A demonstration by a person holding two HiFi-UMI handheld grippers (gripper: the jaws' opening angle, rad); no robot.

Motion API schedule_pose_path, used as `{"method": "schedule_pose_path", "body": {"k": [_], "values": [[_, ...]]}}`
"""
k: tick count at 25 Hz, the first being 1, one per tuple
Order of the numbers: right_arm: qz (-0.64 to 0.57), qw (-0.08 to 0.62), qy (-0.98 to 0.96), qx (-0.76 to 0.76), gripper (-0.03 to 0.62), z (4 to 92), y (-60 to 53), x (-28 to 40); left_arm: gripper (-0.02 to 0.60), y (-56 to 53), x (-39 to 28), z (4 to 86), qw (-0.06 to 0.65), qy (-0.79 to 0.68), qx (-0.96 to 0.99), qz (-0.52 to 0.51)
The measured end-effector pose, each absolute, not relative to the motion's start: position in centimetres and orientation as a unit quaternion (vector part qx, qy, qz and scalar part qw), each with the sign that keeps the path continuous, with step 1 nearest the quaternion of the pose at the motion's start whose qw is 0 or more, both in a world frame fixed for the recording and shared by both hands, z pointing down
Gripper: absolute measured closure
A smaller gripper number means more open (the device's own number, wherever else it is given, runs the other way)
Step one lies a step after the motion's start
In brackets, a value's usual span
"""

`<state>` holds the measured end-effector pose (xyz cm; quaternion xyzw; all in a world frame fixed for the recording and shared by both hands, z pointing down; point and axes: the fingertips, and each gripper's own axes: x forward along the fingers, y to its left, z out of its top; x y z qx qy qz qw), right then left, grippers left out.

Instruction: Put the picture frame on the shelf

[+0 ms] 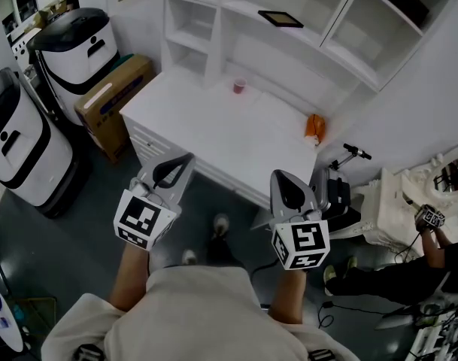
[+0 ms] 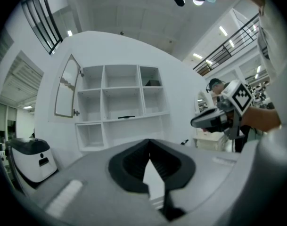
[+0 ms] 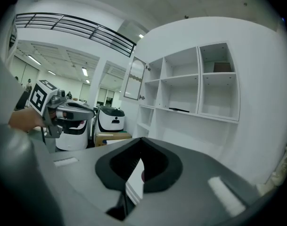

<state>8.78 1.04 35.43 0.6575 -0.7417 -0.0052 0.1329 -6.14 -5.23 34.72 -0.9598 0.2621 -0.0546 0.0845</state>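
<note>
Far left: two white units with black tops (image 1: 77, 45) stand on the floor, with a cardboard box (image 1: 112, 98) beside them. Left gripper (image 1: 174, 170) hangs low in front of the white desk (image 1: 213, 130); jaws closed tip to tip, nothing between them. On the desk, a small pink cup (image 1: 239, 86). Picture frame (image 1: 280, 19) lies flat on a middle shelf of the white shelf unit (image 1: 217, 40), well apart from both grippers. Right gripper (image 1: 289, 189) is level with the left; jaws closed, empty. An orange object (image 1: 313, 128) sits at the desk's right end.
</note>
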Motion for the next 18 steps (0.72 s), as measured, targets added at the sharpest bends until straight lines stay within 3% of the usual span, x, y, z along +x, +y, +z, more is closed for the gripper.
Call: {"method": "schedule_pose_path", "body": {"k": [18], "values": [[0.002, 0.143, -0.754, 0.642, 0.588, 36.7, 0.2, 9.0, 0.578, -5.9, -5.5, 36.1, 0.072, 0.275, -0.956, -0.072]]}}
